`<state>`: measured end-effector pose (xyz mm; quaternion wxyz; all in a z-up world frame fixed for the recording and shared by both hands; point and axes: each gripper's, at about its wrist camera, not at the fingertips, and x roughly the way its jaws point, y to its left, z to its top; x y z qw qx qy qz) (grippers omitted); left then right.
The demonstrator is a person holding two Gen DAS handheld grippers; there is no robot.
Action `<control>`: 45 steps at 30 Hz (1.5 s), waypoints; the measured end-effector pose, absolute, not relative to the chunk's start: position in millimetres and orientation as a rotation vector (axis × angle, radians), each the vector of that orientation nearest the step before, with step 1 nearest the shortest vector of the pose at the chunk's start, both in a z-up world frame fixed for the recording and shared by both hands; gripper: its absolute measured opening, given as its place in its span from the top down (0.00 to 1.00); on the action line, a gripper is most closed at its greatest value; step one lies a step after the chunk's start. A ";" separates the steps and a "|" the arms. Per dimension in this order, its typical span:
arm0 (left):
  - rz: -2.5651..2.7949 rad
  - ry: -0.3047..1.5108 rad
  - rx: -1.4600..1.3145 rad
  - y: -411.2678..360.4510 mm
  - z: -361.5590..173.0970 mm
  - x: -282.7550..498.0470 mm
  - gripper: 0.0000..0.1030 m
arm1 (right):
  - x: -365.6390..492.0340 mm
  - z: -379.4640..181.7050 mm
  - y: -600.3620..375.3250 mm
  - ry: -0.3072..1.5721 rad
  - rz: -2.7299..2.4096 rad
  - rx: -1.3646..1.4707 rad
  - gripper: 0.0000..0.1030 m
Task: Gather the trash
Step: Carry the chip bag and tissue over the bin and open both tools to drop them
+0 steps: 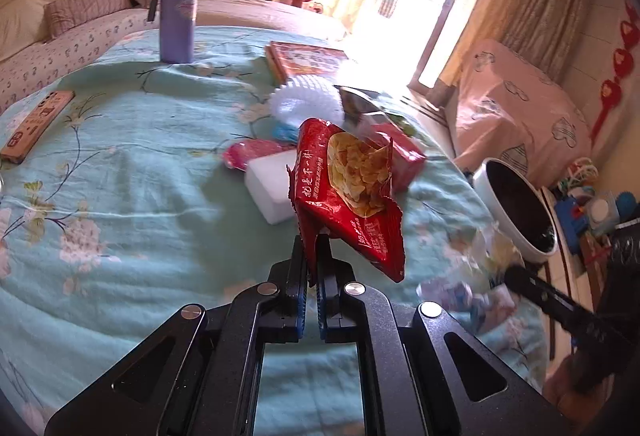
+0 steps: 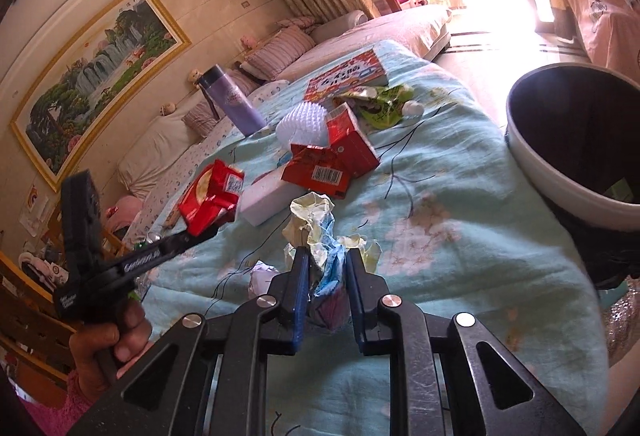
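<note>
My left gripper (image 1: 313,254) is shut on a red snack wrapper (image 1: 344,196) and holds it above the blue flowered cloth (image 1: 120,196); it also shows in the right wrist view (image 2: 210,194). My right gripper (image 2: 326,260) is shut on a crumpled yellow, white and blue wrapper (image 2: 316,224), lifted just above the cloth (image 2: 440,236). The white bin with a black liner (image 2: 572,140) stands at the table's right edge, right of both grippers; it shows in the left wrist view (image 1: 516,212) too. More trash lies on the cloth: a red carton (image 2: 336,156), a green wrapper (image 2: 380,104).
A purple flask (image 1: 178,8) stands at the far side. A white block (image 1: 270,188), a white brush (image 1: 306,102), a book (image 1: 308,58) and a flat brown box (image 1: 38,124) lie on the cloth. A crumpled white paper (image 2: 262,276) lies near my right gripper.
</note>
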<state>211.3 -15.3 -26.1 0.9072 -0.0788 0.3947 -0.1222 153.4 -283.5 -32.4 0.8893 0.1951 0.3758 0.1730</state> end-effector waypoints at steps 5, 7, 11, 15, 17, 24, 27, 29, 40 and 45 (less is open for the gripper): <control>-0.314 0.817 -0.124 -41.1 -23.5 196.7 0.97 | 145.9 -22.4 -303.1 0.742 0.316 0.417 0.83; -0.341 0.820 -0.113 -52.7 -22.3 192.9 0.97 | 140.9 -18.8 -312.7 0.725 0.297 0.420 0.83; -0.383 0.817 -0.075 -77.4 -18.7 186.0 0.97 | 134.1 -14.2 -331.9 0.698 0.260 0.440 0.83; -0.420 0.822 -0.038 -102.9 -16.7 181.9 0.97 | 129.3 -11.2 -352.7 0.675 0.224 0.463 0.83; -0.436 0.825 -0.022 -114.2 -16.2 181.7 0.97 | 127.9 -10.4 -360.5 0.668 0.212 0.473 0.83; -0.478 0.831 0.022 -149.1 -14.3 185.5 0.97 | 124.1 -7.3 -389.4 0.635 0.165 0.496 0.83; -0.496 0.826 0.035 -162.4 -11.4 187.7 0.97 | 124.2 -5.1 -402.3 0.623 0.144 0.502 0.83; -0.509 0.827 0.041 -171.9 -9.4 189.9 0.97 | 122.2 -3.8 -409.4 0.616 0.133 0.503 0.83; -0.569 0.828 0.076 -219.8 -3.3 205.5 0.97 | 129.9 1.7 -444.8 0.585 0.063 0.514 0.83; -0.592 0.836 0.098 -241.6 -2.7 215.8 0.97 | 138.0 1.4 -458.8 0.587 0.037 0.514 0.83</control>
